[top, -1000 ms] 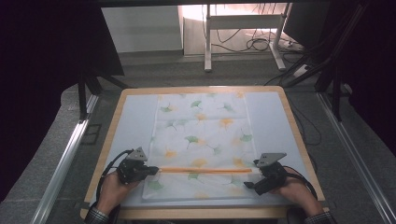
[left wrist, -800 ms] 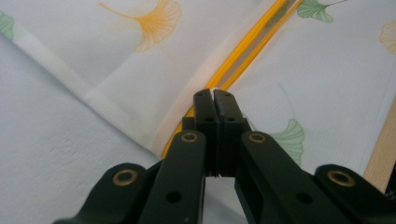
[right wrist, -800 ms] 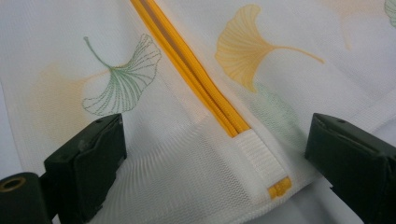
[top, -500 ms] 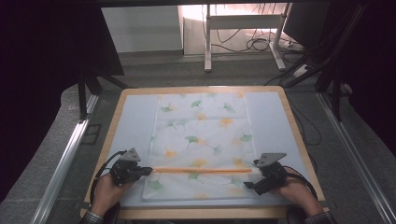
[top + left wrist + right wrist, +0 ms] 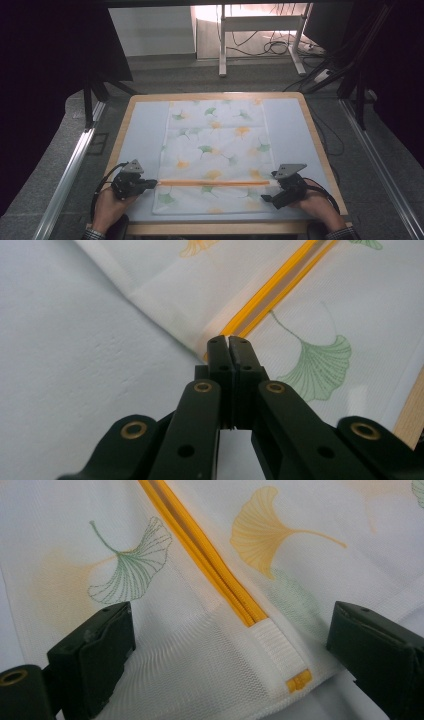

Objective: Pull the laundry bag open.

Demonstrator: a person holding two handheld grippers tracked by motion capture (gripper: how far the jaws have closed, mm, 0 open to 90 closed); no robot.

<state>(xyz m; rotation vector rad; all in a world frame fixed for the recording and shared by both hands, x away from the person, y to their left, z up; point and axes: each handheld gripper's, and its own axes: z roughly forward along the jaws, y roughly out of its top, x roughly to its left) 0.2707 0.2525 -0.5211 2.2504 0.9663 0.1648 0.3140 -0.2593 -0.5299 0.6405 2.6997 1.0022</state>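
Pale blue matting covered the wood-edged table point(image 5: 125, 131), and on it I found a white mesh laundry bag point(image 5: 216, 150) printed with ginkgo leaves, lying flat at the middle, its orange zipper point(image 5: 212, 183) running crosswise near the front edge. From the high view, I had the left gripper point(image 5: 152, 183) at the zipper's left end and the right gripper point(image 5: 267, 197) at the bag's right front corner, each in a hand. In the left gripper view, the left gripper point(image 5: 228, 342) had its jaws pressed together at the zipper point(image 5: 272, 287) end; whether they pinched the slider I could not tell, since the tips hid it. In the right gripper view, the right gripper point(image 5: 230, 630) stood with jaws wide apart, straddling the mesh bag point(image 5: 190, 680) corner and the zipper's point(image 5: 220, 585) white end tab point(image 5: 278, 652), holding nothing. I judged the bag light, limp and prone to bunching or sliding on the mat; the stitched tab and zipper tape offered the firmest hold.
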